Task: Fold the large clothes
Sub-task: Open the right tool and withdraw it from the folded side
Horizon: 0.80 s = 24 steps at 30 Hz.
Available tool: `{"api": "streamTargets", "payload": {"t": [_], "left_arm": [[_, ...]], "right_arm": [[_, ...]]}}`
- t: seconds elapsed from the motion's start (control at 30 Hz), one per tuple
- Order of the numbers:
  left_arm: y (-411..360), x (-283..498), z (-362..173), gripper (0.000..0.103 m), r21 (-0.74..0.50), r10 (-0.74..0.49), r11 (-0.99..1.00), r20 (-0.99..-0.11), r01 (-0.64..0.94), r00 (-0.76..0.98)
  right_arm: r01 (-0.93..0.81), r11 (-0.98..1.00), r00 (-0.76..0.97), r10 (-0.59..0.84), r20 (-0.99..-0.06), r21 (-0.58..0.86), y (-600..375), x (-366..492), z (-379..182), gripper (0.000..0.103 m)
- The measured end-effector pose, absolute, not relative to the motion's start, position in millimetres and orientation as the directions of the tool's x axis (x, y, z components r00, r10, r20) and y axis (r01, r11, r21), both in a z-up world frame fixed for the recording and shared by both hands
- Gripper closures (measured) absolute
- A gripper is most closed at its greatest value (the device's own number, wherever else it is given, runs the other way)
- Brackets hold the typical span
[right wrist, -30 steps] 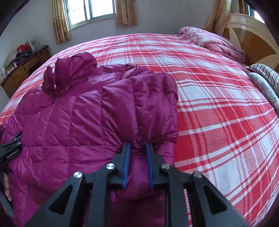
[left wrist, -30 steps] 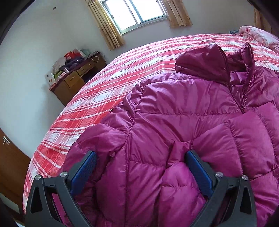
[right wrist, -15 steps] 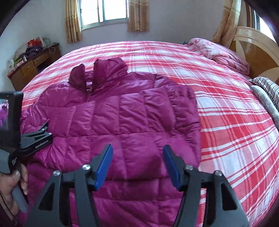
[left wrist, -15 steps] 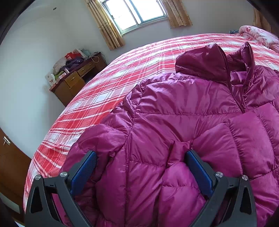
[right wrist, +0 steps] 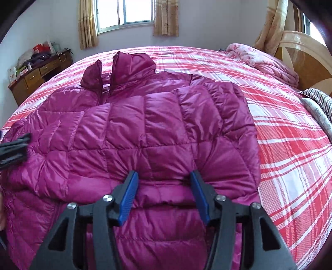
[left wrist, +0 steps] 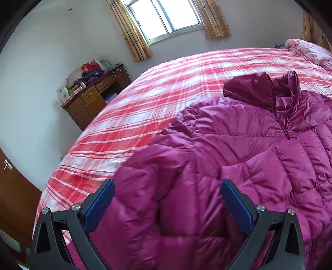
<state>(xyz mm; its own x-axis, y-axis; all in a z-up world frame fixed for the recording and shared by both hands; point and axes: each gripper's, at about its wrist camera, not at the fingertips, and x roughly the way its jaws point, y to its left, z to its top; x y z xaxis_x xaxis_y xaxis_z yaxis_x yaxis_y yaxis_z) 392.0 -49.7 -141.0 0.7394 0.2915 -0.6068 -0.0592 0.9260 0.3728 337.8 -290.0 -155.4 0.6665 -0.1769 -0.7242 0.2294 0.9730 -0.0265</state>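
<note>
A magenta puffer jacket [right wrist: 149, 133] lies front up on the bed, collar toward the window, its right sleeve folded across the chest. It also shows in the left wrist view [left wrist: 238, 145]. My right gripper [right wrist: 164, 176] is open and empty, its fingers resting over the folded sleeve near the jacket's lower part. My left gripper [left wrist: 166, 187] is open and empty over the jacket's left sleeve near the bed's left side; it shows at the left edge of the right wrist view [right wrist: 14, 149].
The bed has a red and white plaid sheet [right wrist: 290, 145]. A pink quilt [right wrist: 263, 60] and a wooden headboard [right wrist: 307, 54] are at the right. A cluttered wooden desk [left wrist: 93, 99] stands by the wall left of the bed. A window [right wrist: 134, 12] is behind.
My right gripper opened, let go of the folded sleeve and drew back a little. My left gripper shifted left along the left sleeve, staying open.
</note>
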Motion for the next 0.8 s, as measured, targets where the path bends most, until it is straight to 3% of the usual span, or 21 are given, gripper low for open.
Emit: {"api": "streamTargets", "payload": {"t": [0.13, 0.4, 0.6, 0.8], "left_arm": [[7.2, 354.1, -119.8, 0.001, 0.409, 0.344, 0.905, -0.539, -0.118, 0.769], [139.7, 289.4, -129.6, 0.001, 0.403, 0.474, 0.873, -0.574, -0.273, 0.667], [184.6, 246.1, -143.6, 0.001, 0.316, 0.44, 0.898, -0.653, -0.307, 0.616], [180.3, 220.6, -157.1, 0.001, 0.239, 0.366, 0.928, -0.723, -0.285, 0.586]], "right_arm": [[0.228, 0.973, 0.668, -0.183, -0.721, -0.036, -288.0, 336.8, -155.6, 0.046], [0.223, 0.974, 0.673, -0.18, -0.718, -0.035, -288.3, 334.5, -154.7, 0.045], [0.22, 0.975, 0.675, -0.178, -0.716, -0.035, -287.8, 333.2, -153.9, 0.043], [0.219, 0.975, 0.676, -0.177, -0.716, -0.034, -287.3, 333.1, -153.8, 0.042]]}}
